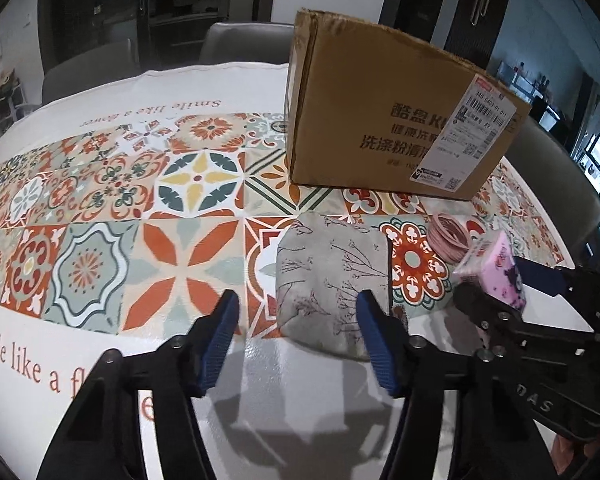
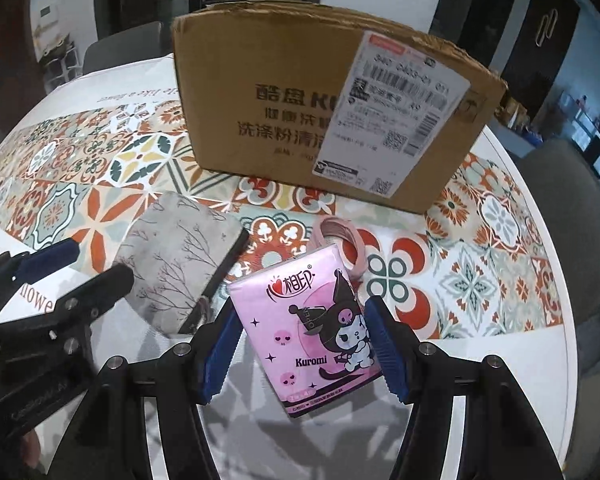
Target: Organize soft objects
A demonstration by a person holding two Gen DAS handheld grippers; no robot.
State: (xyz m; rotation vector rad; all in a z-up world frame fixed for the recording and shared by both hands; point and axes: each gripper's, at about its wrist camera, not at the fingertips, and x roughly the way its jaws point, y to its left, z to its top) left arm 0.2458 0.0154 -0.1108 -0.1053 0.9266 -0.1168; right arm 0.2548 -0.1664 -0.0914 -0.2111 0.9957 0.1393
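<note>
Brown corrugated cardboard box (image 2: 268,120): matt, rough torn top edge, white paper label; grey tree-print cloth pouch (image 1: 332,280): soft, matt weave; pink Kuromi tissue pack (image 2: 312,320): glossy plastic film; patterned tile-print tablecloth (image 1: 140,220) on table: smooth, slight sheen; tool pads (image 1: 220,340): blue ribbed rubber-like, arms black matt plastic.

Pouch (image 2: 180,256) left of tissue pack (image 2: 308,328), carton (image 2: 324,112) behind both
</note>
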